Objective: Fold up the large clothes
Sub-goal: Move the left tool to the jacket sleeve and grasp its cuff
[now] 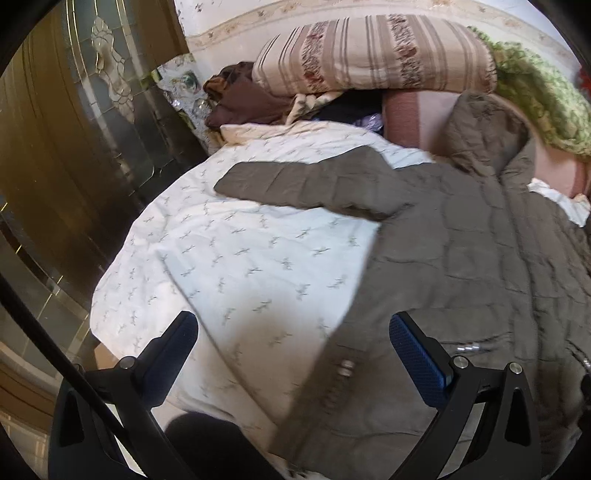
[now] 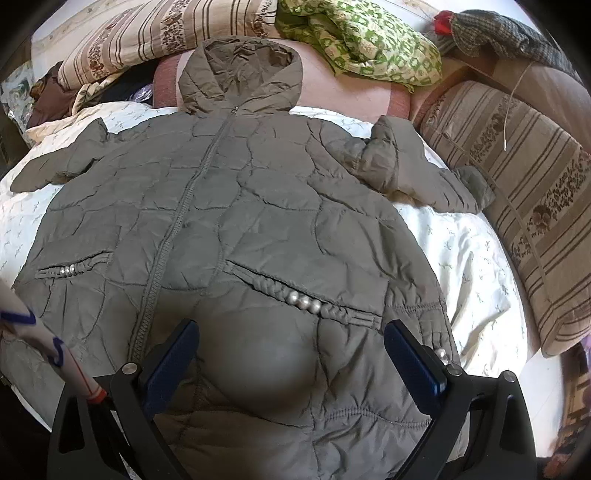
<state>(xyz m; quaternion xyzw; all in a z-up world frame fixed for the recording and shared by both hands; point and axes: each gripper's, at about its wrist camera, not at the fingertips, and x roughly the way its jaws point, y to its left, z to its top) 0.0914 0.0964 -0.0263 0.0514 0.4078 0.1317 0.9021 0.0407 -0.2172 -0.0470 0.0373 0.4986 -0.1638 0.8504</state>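
A large grey-brown quilted hooded jacket (image 2: pixel 236 206) lies flat, front up and zipped, on a white patterned bed sheet (image 2: pixel 469 258). Its hood (image 2: pixel 240 74) points away and both sleeves are spread out. In the left wrist view the jacket (image 1: pixel 461 251) fills the right side, with its left sleeve (image 1: pixel 303 184) stretched over the sheet (image 1: pixel 229 258). My left gripper (image 1: pixel 291 339) is open and empty, above the jacket's lower left edge. My right gripper (image 2: pixel 291 347) is open and empty, above the jacket's lower front near the pearl-trimmed pocket (image 2: pixel 306 299).
Striped pillows (image 2: pixel 147 33) and a green patterned cloth (image 2: pixel 369 48) lie at the head of the bed. Another striped cushion (image 2: pixel 535 206) lines the right side. A brown glass-panelled door (image 1: pixel 74 147) stands left of the bed. Brown clothes (image 1: pixel 243 99) are piled by the pillow.
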